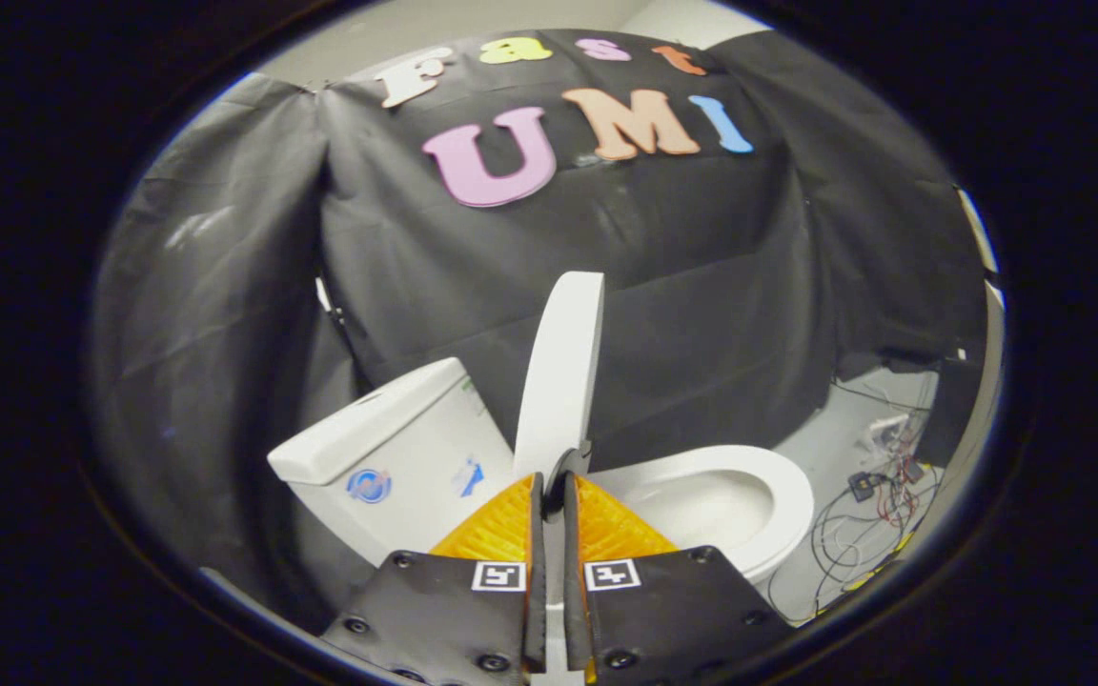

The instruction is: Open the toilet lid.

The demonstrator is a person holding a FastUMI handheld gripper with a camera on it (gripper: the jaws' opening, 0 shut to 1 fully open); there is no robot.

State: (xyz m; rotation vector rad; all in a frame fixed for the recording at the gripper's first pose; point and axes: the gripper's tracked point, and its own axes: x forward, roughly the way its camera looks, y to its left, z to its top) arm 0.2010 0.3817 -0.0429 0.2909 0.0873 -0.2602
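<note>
I see a white lid (563, 367), white tank (387, 448), white bowl (759, 495), a black cloth wall (701, 286), and black wires (859, 534).

Tangled wires (859, 534) on the floor (835, 429) — black cloth (682, 286) behind.

we count: 1 toilet lid (563, 367), raised | 1 tank (396, 448) | 1 bowl with seat (740, 505) | 1 gripper (554, 486), 2 fingers (497, 529) pinching lid edge | 1 tangle of cables (868, 519) on floor
</note>
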